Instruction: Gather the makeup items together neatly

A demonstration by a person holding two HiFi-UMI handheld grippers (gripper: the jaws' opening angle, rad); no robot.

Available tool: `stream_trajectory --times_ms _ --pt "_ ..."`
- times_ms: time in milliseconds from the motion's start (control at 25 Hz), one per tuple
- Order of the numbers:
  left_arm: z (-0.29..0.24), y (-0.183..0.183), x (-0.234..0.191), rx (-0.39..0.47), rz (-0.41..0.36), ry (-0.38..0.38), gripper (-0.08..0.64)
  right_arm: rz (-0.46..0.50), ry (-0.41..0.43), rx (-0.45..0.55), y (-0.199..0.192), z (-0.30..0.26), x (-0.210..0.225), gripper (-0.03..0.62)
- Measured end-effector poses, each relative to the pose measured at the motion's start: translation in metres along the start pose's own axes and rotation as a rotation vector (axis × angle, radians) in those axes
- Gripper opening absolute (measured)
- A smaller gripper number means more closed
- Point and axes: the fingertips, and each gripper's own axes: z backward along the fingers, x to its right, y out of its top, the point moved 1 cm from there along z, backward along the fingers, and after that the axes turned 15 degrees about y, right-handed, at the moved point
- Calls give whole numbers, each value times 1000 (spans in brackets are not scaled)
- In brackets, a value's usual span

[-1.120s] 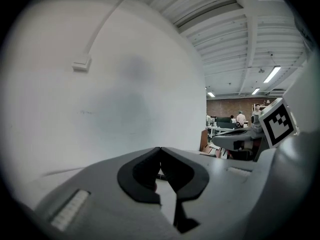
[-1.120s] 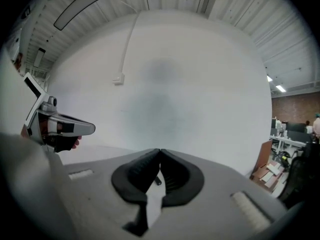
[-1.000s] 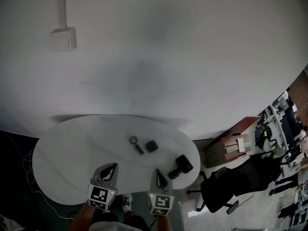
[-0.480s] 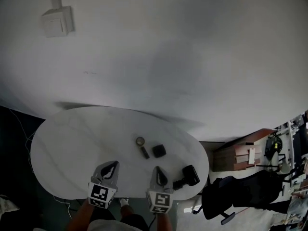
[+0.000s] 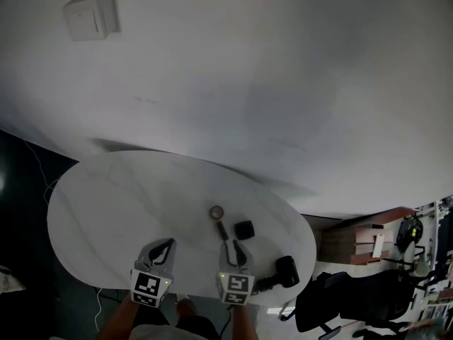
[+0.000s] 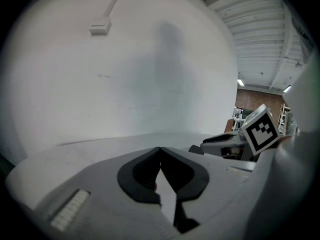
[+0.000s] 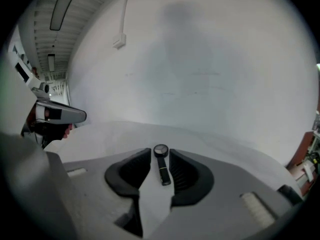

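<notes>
Tube [image 7: 163, 173]: slim, black, lies flat on bench [image 5: 106, 197] near front edge, far end touching round pot [image 7: 160, 150]. Judged light, stiff and smooth; likely to roll or slip. Best taken mid-length, pads across width.

Compact [image 5: 244, 228] sits just right of tube. Bigger black item [image 5: 287, 271] farther right, at bench edge.

Right tongs [image 5: 236, 245]: narrow gap, just been opening. Tube framed between jaws, just ahead of tips; pads not on it, nothing held.

Left tongs [image 6: 160, 150]: closed tight, empty, touching nothing visible.
</notes>
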Motion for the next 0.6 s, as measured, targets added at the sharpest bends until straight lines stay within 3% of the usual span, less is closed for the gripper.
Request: stream_trajectory --times_ms 200,600 --pt "-4 -10 -6 -31 8 28 11 -13 49 -92 -22 -28 7 203" --pt "-11 -31 -17 -83 28 64 11 15 83 -171 -41 -64 17 207"
